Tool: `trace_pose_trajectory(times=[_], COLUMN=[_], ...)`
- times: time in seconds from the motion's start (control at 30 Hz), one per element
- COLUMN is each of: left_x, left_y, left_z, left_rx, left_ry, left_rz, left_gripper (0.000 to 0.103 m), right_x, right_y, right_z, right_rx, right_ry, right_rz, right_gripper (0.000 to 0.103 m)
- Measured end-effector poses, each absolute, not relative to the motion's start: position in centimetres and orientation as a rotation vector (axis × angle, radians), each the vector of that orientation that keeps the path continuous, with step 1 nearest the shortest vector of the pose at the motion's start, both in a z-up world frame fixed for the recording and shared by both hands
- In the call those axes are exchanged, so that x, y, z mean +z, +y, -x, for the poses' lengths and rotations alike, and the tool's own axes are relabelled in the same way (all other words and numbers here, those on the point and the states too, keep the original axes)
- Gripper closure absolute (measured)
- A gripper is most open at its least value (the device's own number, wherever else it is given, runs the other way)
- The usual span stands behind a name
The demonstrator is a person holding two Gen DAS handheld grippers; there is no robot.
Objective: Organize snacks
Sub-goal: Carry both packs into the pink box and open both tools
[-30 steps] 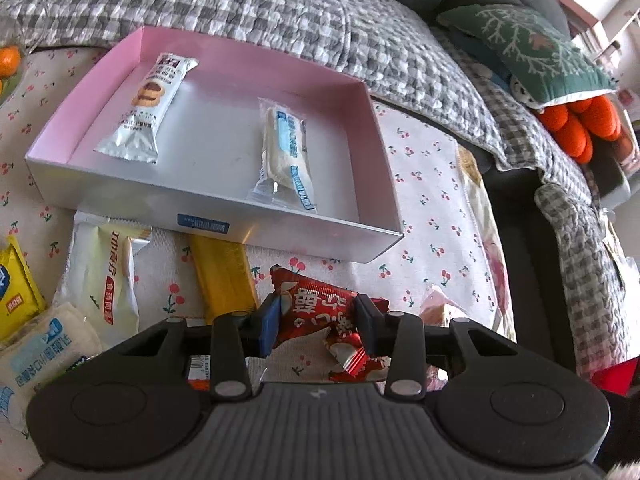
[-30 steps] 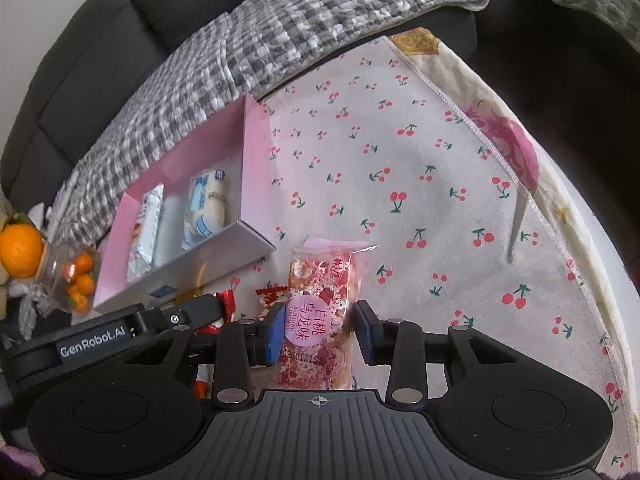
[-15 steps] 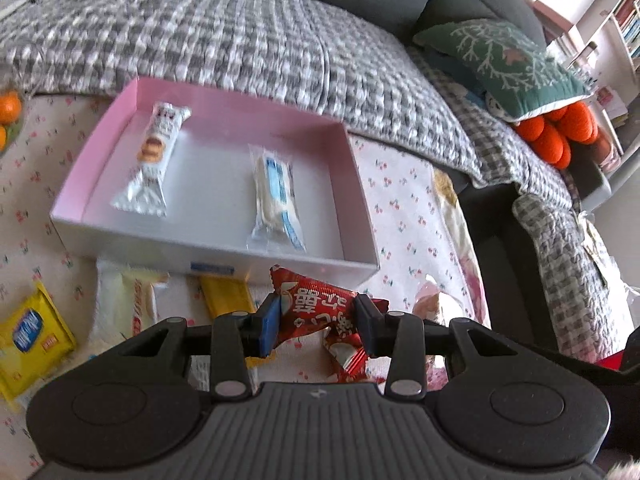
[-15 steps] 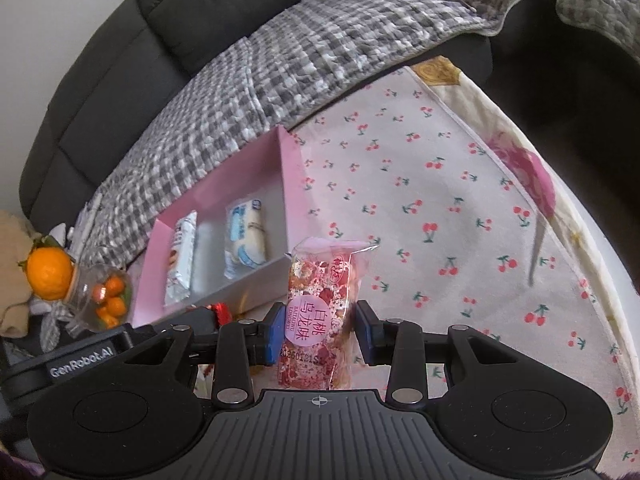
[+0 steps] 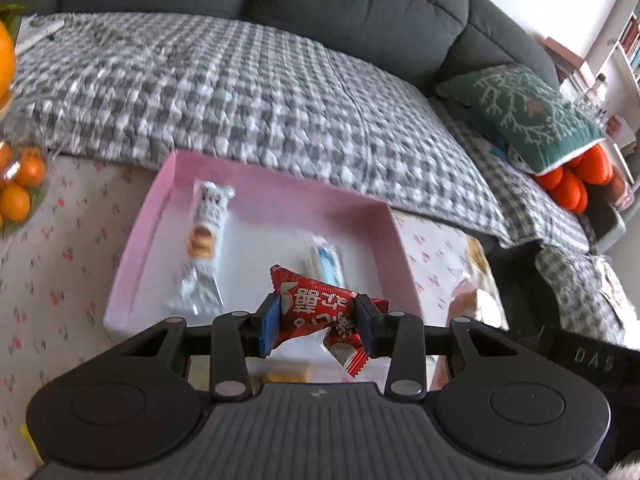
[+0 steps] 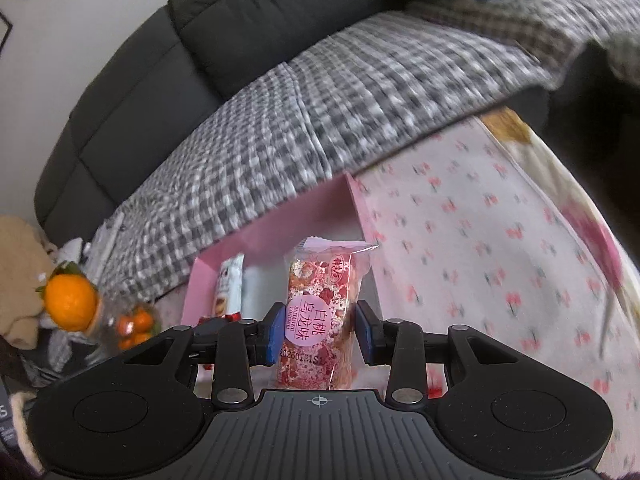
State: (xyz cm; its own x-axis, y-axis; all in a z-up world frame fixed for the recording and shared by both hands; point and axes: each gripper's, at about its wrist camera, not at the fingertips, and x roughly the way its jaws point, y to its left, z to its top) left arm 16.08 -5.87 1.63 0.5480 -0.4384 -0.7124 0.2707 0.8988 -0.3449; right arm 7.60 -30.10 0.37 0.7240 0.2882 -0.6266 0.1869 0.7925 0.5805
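My left gripper (image 5: 318, 326) is shut on a red snack packet (image 5: 316, 308) and holds it in the air over the near edge of the pink box (image 5: 140, 236). In the box lie a white biscuit bar (image 5: 206, 240) and a white-and-blue packet (image 5: 326, 262). My right gripper (image 6: 320, 330) is shut on a pink flowery snack packet (image 6: 320, 312), upright between the pads, just in front of the pink box (image 6: 236, 244). The biscuit bar (image 6: 230, 286) also shows in the right wrist view.
A cherry-print cloth (image 6: 472, 248) covers the table. A sofa with a grey checked blanket (image 5: 248, 88) runs behind the box. Small oranges (image 5: 18, 184) sit at the left. A yellow packet (image 5: 286, 376) lies below my left gripper. A green cushion (image 5: 524, 112) is at the right.
Both grippers have risen and moved toward the pink box, each still holding its packet. The loose snacks on the cloth have dropped out of the left wrist view.
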Motion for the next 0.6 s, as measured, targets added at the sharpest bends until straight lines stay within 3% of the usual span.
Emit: trace_pose_trajectory(times=[0.3, 0.6], left_x=[-0.6, -2.2], left_y=[-8.0, -9.1], left_z=[-19.1, -20.4], left_rx=[-0.458, -0.421], left_ry=[0.845, 0.846], left_rz=[0.056, -0.038], left_gripper=[0.066, 0.065], right_x=[-1.8, -3.0], right_y=[-28.3, -28.1], right_z=[-12.6, -14.3], right_rx=[0.05, 0.094], right_ry=[0.772, 0.751], right_rz=[-0.491, -0.482], right_gripper=[0.067, 0.066])
